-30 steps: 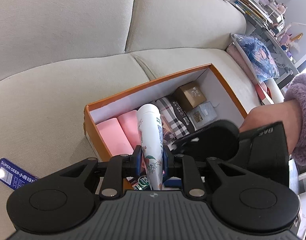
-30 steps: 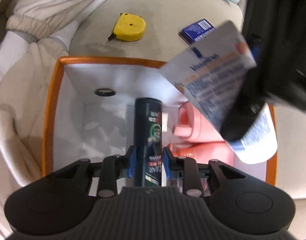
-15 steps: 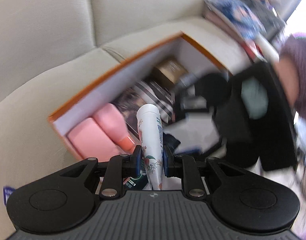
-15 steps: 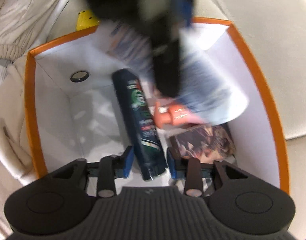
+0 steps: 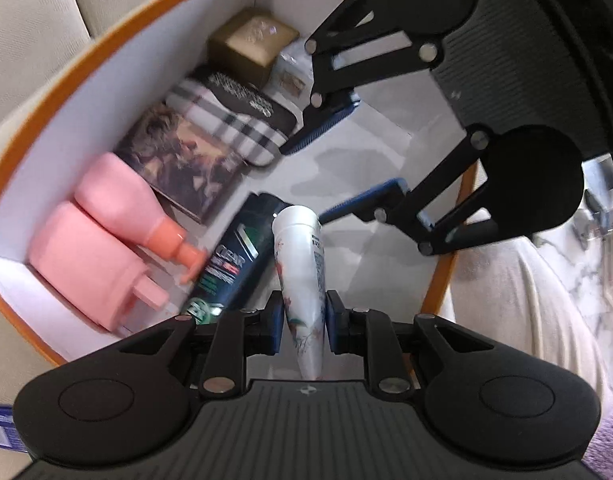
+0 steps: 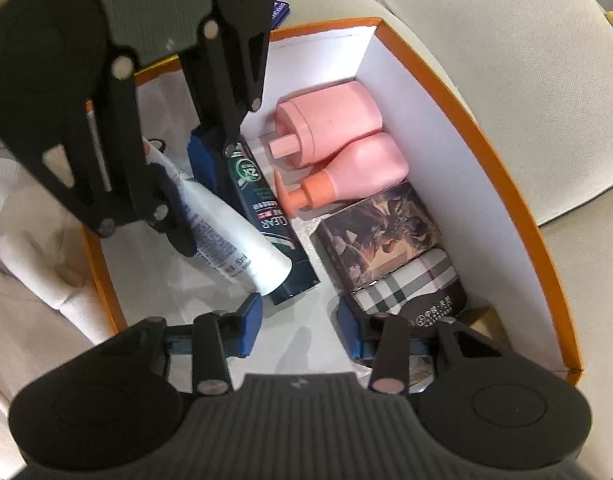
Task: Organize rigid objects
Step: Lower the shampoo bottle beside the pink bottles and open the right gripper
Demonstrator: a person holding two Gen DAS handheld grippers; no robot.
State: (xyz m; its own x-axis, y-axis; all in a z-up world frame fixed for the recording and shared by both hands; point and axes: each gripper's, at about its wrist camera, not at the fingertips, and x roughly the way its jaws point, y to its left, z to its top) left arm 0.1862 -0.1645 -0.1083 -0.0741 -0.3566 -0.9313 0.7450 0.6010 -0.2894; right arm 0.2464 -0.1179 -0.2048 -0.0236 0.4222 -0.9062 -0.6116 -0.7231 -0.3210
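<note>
the left gripper [image 5: 302,316] clamps the white tube [image 5: 302,280], angled beside the dark tube [image 5: 234,264] for placement in the orange box [image 6: 506,184]; the right gripper [image 6: 300,326] is wide, holding nothing.

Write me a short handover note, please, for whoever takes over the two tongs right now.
Left tongs: shut on the white tube, held tilted over the orange box, cap end low, close beside the dark Clear bottle.
Right tongs: open, holding nothing, inside the box.
Done: the Clear bottle lies in the box, next to two pink bottles, a printed box and a plaid case.
Left: lay the white tube down, likely beside the Clear bottle, then release.
</note>
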